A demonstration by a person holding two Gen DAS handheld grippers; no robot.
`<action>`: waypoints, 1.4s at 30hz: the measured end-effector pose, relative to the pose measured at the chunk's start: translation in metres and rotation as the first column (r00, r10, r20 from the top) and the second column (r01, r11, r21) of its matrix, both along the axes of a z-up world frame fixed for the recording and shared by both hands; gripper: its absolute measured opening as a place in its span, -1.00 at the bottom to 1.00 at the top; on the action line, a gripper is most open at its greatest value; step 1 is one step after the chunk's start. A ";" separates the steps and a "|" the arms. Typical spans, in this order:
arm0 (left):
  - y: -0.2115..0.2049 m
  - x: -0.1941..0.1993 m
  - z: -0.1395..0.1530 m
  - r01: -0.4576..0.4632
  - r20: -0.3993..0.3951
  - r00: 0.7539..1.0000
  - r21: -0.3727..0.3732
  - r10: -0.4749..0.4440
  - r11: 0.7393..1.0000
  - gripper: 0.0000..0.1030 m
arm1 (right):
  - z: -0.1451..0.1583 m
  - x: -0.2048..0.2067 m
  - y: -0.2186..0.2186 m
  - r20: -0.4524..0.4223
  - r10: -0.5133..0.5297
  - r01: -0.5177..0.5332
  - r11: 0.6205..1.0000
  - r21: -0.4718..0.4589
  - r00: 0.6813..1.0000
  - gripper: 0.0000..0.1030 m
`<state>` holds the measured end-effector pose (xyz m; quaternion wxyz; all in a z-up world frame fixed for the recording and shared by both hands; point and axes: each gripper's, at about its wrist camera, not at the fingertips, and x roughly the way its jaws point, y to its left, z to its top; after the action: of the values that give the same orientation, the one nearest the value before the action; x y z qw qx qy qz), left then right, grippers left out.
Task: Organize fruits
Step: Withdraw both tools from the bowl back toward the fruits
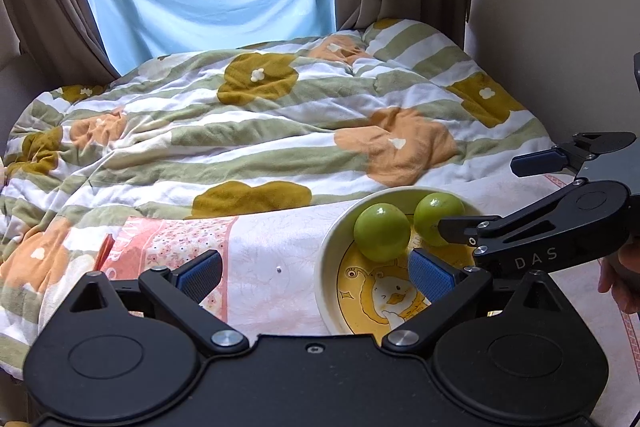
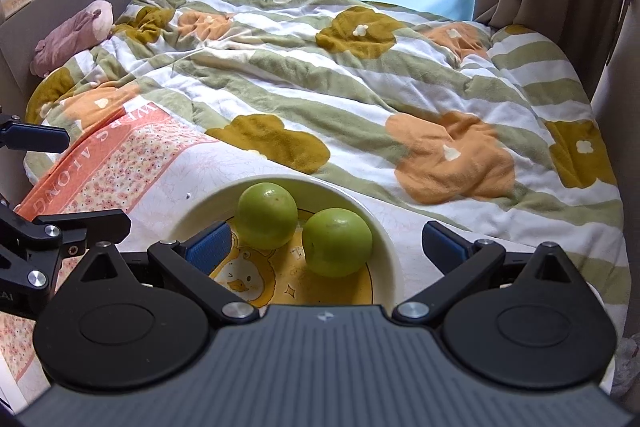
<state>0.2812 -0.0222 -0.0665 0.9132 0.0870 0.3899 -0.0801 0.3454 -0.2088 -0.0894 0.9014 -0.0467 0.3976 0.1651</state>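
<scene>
Two green round fruits (image 1: 382, 233) (image 1: 434, 215) lie side by side in a white bowl (image 1: 325, 267) with a yellow duck picture on its floor. My left gripper (image 1: 316, 273) is open above the bowl's near left rim and holds nothing. In the right wrist view the same fruits (image 2: 267, 215) (image 2: 337, 242) rest in the bowl (image 2: 386, 251). There my right gripper (image 2: 326, 243) stands wide open over them, and its pads touch neither. The right gripper (image 1: 492, 195) also shows from the side at the bowl's right edge. The left gripper (image 2: 68, 183) shows at the left.
The bowl stands on a pink flowered cloth (image 2: 120, 163) spread over a striped flower quilt (image 1: 248, 131) on a bed. A small red packet (image 1: 105, 251) lies at the cloth's left edge. A pink plush toy (image 2: 72, 35) sits by the headboard. Curtains and a window are behind.
</scene>
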 end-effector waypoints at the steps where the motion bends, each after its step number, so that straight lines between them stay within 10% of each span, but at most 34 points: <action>1: 0.001 -0.005 0.005 -0.002 0.013 1.000 -0.001 0.002 1.000 0.96 | 0.007 -0.006 -0.001 0.008 -0.007 0.007 1.000 0.004 1.000 1.00; 18: 0.021 -0.136 0.079 0.066 0.178 0.983 -0.063 -0.053 0.996 0.97 | 0.109 -0.175 0.002 0.119 -0.244 0.240 0.970 0.042 0.963 1.00; 42: 0.017 -0.206 0.042 0.245 0.166 0.958 -0.048 -0.234 0.968 0.97 | 0.086 -0.295 -0.007 0.075 -0.445 0.438 0.894 0.096 0.892 1.00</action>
<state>0.0754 -0.0055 -0.0241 0.9273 0.1084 0.2997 -0.1962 0.0500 -0.2158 -0.0030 0.9344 0.0717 0.3476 -0.0312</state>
